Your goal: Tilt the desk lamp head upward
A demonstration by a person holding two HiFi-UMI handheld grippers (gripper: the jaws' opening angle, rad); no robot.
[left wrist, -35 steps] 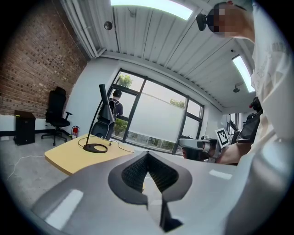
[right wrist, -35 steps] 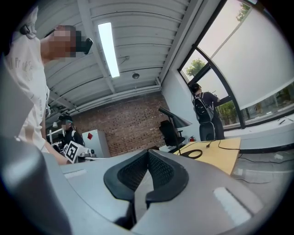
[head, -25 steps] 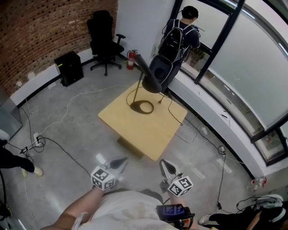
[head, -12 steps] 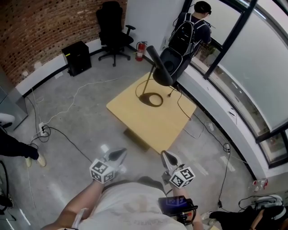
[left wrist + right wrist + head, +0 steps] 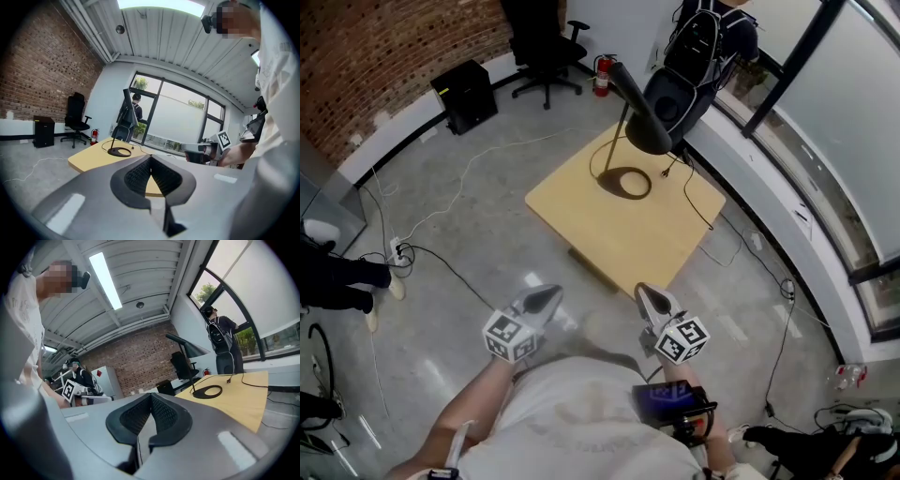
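Left gripper (image 5: 549,294) and right gripper (image 5: 645,293) sit low in the head view, side by side in front of the person's body, tips pointing toward the wooden table (image 5: 619,239). Each has its jaws together with nothing in them. Both hang over the concrete floor, well apart from the table. The desk lamp (image 5: 652,131) stands near the table's far corner on a ring base (image 5: 623,182), with a thin stem rising from the ring and the long dark head slanting above it. Its cord (image 5: 694,192) trails across the tabletop toward the window side. Just behind the lamp a person with a black backpack (image 5: 703,37) stands at the window. An office chair (image 5: 546,42), a fire extinguisher (image 5: 602,77) and a black box (image 5: 469,94) stand along the walls beyond.

In the left gripper view the ribbed pads are pressed flat against each other and hold nothing. Past them lies the table's near edge, with the lamp at its far end in front of the window. The right gripper shows at the right with its marker cube, level with the tabletop.

In the right gripper view the pads likewise meet, with nothing between them. The lamp's ring base lies on the table to the right of the jaws, untouched, its stem rising from it. The left gripper's marker cube shows at the left edge
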